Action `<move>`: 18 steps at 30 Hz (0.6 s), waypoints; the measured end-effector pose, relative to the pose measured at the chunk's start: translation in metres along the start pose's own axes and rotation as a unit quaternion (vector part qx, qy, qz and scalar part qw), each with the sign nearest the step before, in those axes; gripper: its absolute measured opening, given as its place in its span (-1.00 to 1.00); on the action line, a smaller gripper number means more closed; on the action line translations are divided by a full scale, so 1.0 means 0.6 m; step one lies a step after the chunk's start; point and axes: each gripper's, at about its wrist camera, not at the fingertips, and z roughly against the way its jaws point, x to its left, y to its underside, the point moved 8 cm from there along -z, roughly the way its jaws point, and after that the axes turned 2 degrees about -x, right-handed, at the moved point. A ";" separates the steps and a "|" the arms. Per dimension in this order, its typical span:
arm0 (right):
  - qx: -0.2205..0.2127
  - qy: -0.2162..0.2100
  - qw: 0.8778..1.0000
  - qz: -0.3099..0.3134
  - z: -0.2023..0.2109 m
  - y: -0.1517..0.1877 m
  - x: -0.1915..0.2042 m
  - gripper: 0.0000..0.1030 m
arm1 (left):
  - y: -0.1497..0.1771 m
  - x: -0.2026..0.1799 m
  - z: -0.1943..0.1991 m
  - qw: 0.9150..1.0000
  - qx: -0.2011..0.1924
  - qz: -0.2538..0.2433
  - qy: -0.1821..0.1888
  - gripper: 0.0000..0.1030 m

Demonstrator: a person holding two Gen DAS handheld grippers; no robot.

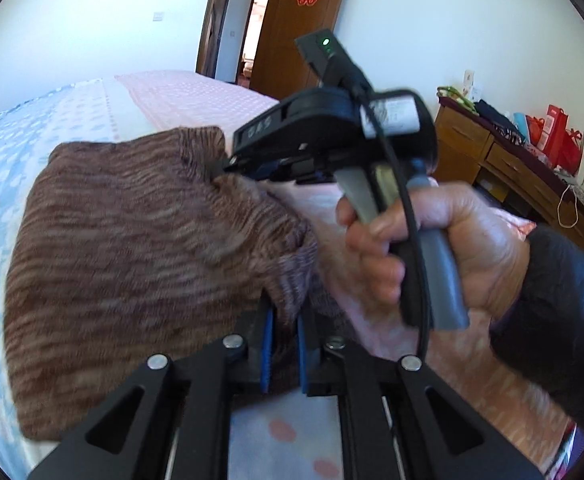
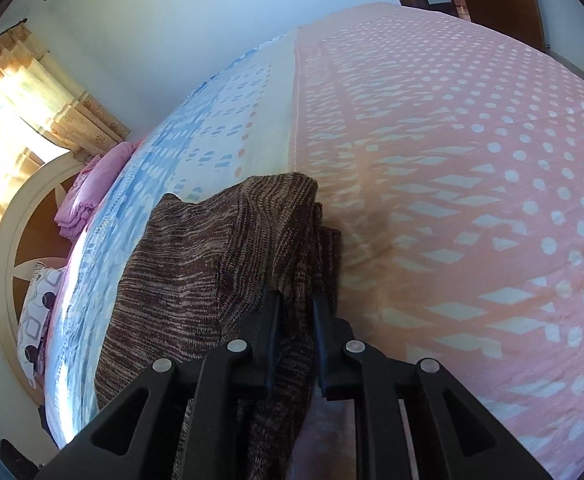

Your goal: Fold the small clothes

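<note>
Brown marled knit garment (image 2: 212, 264), ribbed, bunched on bed's (image 2: 472, 184) dotted quilt. Left claw (image 1: 284, 344) pinches knit edge; right claw (image 2: 296, 344) clamps another fold.

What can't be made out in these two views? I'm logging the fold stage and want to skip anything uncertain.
- Left wrist view: the brown knit garment is motion-blurred, so its type and fold count are unclear.
- Left wrist view: the left gripper pads sink into the knit; their tips are hidden.
- Right wrist view: the garment's lower end is cut off behind the right gripper.
- Right wrist view: the bedspread under the garment is covered.
</note>
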 end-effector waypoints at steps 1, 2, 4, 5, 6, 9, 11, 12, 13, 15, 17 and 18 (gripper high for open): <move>-0.003 0.044 0.999 0.006 0.014 0.002 -0.012 -0.23 | 0.007 0.000 0.009 1.000 0.003 -0.004 0.002 -0.70; -0.013 0.089 0.996 0.020 0.034 0.006 -0.022 -0.20 | 0.020 0.001 0.022 1.000 0.006 -0.007 0.008 -0.65; -0.036 0.125 0.990 0.046 0.081 0.022 -0.028 -0.20 | 0.043 0.007 0.046 1.000 0.013 -0.004 0.017 -0.26; -0.048 0.119 0.991 0.047 0.110 0.036 -0.027 -0.20 | 0.054 0.015 0.062 1.000 0.011 0.000 0.020 -0.18; -0.057 0.106 0.992 0.043 0.134 0.049 -0.020 -0.20 | 0.062 0.023 0.075 1.000 0.007 0.005 0.018 -0.05; -0.075 0.064 0.994 0.043 0.193 0.091 0.014 -0.20 | 0.063 0.057 0.107 0.999 -0.012 0.040 0.007 -0.02; -0.072 0.039 0.996 0.043 0.211 0.117 0.041 -0.20 | 0.046 0.093 0.120 0.997 -0.026 0.071 -0.013 -0.02; -0.065 0.023 0.997 0.041 0.212 0.130 0.056 -0.20 | 0.036 0.109 0.122 0.996 -0.031 0.082 -0.031 -0.02; -0.058 0.011 0.997 0.040 0.209 0.143 0.070 -0.20 | 0.024 0.130 0.123 0.994 -0.037 0.094 -0.049 -0.01; -0.049 0.006 0.997 0.051 0.197 0.162 0.093 -0.20 | 0.008 0.156 0.113 0.990 -0.039 0.106 -0.081 0.08; -0.044 0.028 0.996 0.071 0.176 0.176 0.110 -0.20 | 0.007 0.183 0.093 0.987 -0.012 0.115 -0.113 0.15; -0.039 0.037 0.995 0.079 0.164 0.184 0.112 -0.20 | 0.009 0.192 0.086 0.986 -0.004 0.118 -0.121 0.15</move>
